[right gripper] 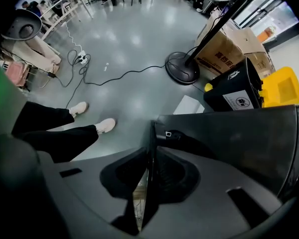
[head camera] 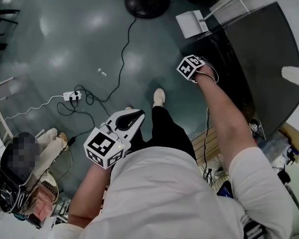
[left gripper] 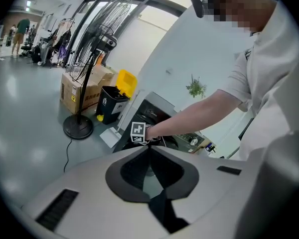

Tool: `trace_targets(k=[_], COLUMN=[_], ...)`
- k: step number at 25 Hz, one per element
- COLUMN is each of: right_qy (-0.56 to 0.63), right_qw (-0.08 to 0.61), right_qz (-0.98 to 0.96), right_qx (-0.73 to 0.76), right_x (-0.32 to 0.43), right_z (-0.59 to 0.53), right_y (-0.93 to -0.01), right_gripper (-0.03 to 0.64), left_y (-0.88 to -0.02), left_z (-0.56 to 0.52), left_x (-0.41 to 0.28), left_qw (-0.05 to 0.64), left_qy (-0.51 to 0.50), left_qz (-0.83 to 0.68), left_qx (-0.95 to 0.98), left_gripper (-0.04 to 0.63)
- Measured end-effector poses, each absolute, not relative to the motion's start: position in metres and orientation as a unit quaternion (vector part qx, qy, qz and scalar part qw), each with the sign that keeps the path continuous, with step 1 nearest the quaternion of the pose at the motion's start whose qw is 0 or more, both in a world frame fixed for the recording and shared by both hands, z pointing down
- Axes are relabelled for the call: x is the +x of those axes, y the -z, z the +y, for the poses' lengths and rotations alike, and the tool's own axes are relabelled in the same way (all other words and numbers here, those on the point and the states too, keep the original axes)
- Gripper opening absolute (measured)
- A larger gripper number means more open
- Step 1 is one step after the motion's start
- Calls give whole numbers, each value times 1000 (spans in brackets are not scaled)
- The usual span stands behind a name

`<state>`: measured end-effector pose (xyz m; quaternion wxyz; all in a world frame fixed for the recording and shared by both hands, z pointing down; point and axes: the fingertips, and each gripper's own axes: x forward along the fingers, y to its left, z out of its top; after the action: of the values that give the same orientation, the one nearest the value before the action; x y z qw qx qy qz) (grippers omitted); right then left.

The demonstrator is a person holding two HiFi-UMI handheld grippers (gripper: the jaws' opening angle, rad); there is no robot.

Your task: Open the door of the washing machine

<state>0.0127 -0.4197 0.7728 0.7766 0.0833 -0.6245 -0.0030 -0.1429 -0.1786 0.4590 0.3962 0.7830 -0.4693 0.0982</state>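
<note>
The dark washing machine (head camera: 264, 59) stands at the right of the head view, and my right arm reaches down to its front. My right gripper (head camera: 195, 72) sits at the machine's upper front edge, under its marker cube. In the right gripper view the thin edge of the door (right gripper: 150, 148) runs upright between the jaws of my right gripper (right gripper: 148, 183), with a sliver of light left of it. A small latch (right gripper: 168, 134) shows just beyond. My left gripper (head camera: 125, 119) hangs by my hip, away from the machine, its tips (left gripper: 149, 151) together on nothing.
A fan's round base (head camera: 147, 0) stands on the floor ahead, its cable running to a power strip (head camera: 72, 95). A white sheet (head camera: 192, 23) lies by the machine's corner. A black bin (right gripper: 234, 91) with a yellow lid and cardboard boxes (right gripper: 224, 49) stand beside it. A seated person (head camera: 20, 158) is at left.
</note>
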Motion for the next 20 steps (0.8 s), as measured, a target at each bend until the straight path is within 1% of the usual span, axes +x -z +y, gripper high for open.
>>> trace_targets(k=[9,20], right_qy=[24,61], right_qw=[771,771], right_qz=[-634,-633], right_qx=[55,12], right_x=[3,-4], right_z=[-389,-320], right_y=[-771,-772], right_gripper=[69,66], left_y=[-458,-457], left_z=[-163,-122], left_x=[-152,-161], left_qw=[393,373], left_qy=[-101,-120], left_qz=[-458,-431], left_qx=[791,813], left_gripper=[26,26])
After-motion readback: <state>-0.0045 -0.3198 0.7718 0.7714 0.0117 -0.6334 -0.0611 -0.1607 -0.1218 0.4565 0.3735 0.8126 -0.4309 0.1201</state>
